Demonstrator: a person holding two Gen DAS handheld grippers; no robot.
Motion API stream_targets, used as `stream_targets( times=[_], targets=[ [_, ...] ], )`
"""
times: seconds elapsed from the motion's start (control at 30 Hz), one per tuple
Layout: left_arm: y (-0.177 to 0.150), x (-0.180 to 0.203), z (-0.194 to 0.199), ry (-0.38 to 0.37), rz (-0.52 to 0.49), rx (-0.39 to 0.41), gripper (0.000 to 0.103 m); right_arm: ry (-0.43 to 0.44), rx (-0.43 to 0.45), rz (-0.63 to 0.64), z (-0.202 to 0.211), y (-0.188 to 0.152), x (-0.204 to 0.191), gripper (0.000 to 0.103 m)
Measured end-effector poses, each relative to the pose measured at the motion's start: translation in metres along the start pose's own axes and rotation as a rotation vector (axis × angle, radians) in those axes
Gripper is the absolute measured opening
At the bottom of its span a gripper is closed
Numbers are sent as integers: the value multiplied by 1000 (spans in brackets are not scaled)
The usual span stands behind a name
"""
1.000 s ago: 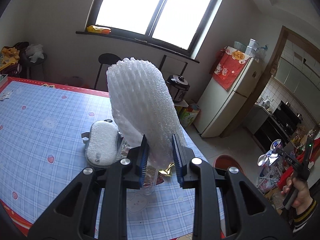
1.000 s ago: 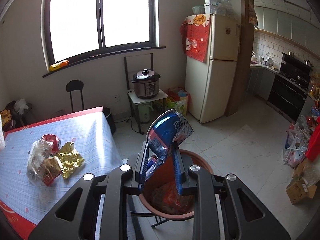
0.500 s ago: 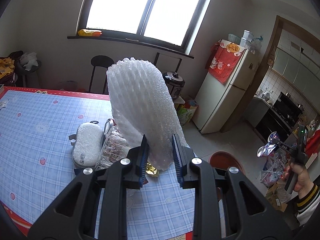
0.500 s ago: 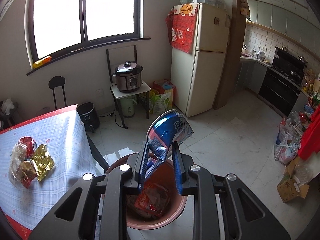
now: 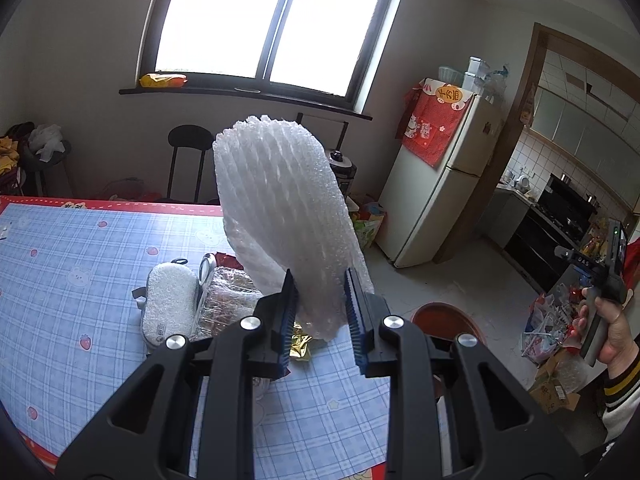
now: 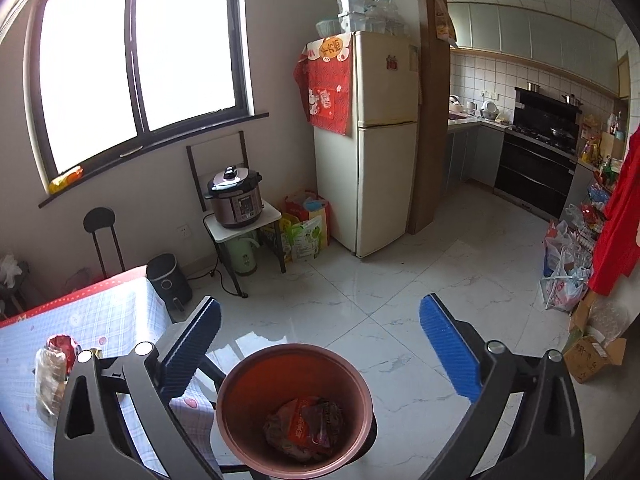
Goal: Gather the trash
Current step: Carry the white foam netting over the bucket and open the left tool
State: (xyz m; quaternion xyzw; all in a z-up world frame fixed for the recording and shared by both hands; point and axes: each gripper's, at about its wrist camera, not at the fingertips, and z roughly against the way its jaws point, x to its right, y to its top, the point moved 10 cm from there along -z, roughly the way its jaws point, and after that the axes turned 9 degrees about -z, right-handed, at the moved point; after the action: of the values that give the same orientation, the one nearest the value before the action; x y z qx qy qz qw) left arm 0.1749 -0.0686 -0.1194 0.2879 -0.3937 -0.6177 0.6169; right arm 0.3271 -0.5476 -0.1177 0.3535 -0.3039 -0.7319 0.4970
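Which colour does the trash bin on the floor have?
The trash bin is reddish-brown, inside and out; the right wrist view shows it best.

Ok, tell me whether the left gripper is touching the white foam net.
Touching. The left wrist view shows the left gripper with both blue pads pressed against the lower end of the foam net, which stands upright between them above the table.
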Motion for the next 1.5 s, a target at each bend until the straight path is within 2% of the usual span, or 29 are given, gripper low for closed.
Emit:
stream_targets(
  times=[0.17,0.37,0.57,0.87,1.13,1.37,1.4,1.43,1.47,1.5],
  targets=[
    [17,30,-7,-77,-62,15,27,-16,32,-19,35,2,9,98],
    [32,84,-22,-206,-140,21,27,-50,68,-39,73,0,31,98],
    [33,146,-46,-333,-195,-8,27,-132,69,-59,95,-6,64,98],
    [21,241,-90,-481,-263,-67,27,-235,51,-103,109,-20,120,98],
    [12,311,-130,-553,-300,-104,27,-293,47,-157,117,-30,166,98],
    [1,354,-179,-557,-320,-155,28,-334,31,-192,120,-43,201,98],
    [-1,359,-186,-556,-326,-159,29,-338,29,-198,121,-45,205,98],
    [-3,364,-193,-561,-332,-161,40,-342,26,-203,122,-47,207,98],
    [-4,369,-198,-570,-335,-164,62,-347,24,-207,122,-49,211,98],
    [-6,371,-203,-569,-334,-165,72,-351,20,-211,123,-51,213,98]
  ],
)
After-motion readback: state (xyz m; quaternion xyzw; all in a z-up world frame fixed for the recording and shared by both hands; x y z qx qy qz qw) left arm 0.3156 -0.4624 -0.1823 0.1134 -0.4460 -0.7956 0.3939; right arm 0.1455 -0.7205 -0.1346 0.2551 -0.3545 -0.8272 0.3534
